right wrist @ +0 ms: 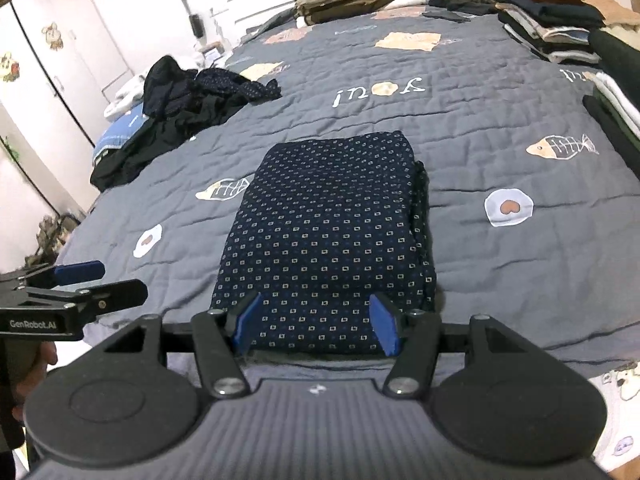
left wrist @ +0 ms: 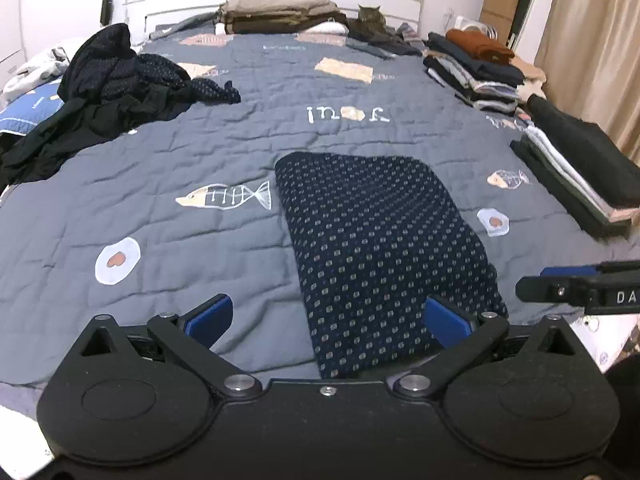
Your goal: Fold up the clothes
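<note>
- Folded dotted navy garment [right wrist: 328,240]: being displayed flat on the grey quilt [right wrist: 500,128], centre of both frames.
- Left gripper [left wrist: 326,316]: jaws being held spread, nothing pinched, lower centre.
- Right gripper [right wrist: 316,324]: jaws being held spread above the garment's near edge, gripping nothing.
- Unfolded dark clothes [left wrist: 120,92]: being kept upper left.
- Folded stacks [left wrist: 480,68]: being kept upper right.
- Cat [left wrist: 370,16]: being seen at the headboard.

Folded dotted garment [left wrist: 380,248] lies on quilt [left wrist: 160,200].
</note>
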A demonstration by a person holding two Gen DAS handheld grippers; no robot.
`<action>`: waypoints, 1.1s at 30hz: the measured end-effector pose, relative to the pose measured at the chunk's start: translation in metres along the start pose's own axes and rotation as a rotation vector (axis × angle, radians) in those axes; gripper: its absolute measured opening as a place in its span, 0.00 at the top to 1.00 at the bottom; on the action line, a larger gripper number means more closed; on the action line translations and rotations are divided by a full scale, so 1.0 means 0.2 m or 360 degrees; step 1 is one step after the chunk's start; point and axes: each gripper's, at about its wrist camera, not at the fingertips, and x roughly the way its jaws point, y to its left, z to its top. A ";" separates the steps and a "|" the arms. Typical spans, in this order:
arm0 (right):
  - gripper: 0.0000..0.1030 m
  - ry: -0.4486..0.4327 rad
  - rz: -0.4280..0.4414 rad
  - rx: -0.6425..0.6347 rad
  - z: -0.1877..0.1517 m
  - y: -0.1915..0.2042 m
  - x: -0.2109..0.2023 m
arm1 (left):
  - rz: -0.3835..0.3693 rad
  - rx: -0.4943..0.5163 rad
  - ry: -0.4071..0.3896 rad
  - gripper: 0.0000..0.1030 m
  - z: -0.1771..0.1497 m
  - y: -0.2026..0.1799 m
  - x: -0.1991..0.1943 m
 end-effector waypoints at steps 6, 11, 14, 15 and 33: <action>0.43 0.0079 -0.0033 -0.0063 0.04 0.06 -0.04 | 0.0016 0.0045 0.0056 0.00 0.00 0.01 -0.06; 0.43 0.0104 -0.0045 -0.0087 0.05 0.08 -0.07 | -0.0011 0.0070 0.0079 0.00 0.01 0.00 -0.11; 0.43 0.0093 -0.0048 -0.0074 0.04 0.08 -0.10 | -0.0038 0.0089 0.0072 0.00 0.00 -0.01 -0.14; 0.43 0.0091 -0.0050 -0.0070 0.04 0.08 -0.11 | -0.0050 0.0093 0.0071 0.00 -0.01 -0.02 -0.14; 0.43 0.0085 -0.0046 -0.0002 -0.02 -0.06 -0.18 | -0.0033 0.0073 0.0092 0.00 -0.08 -0.12 -0.13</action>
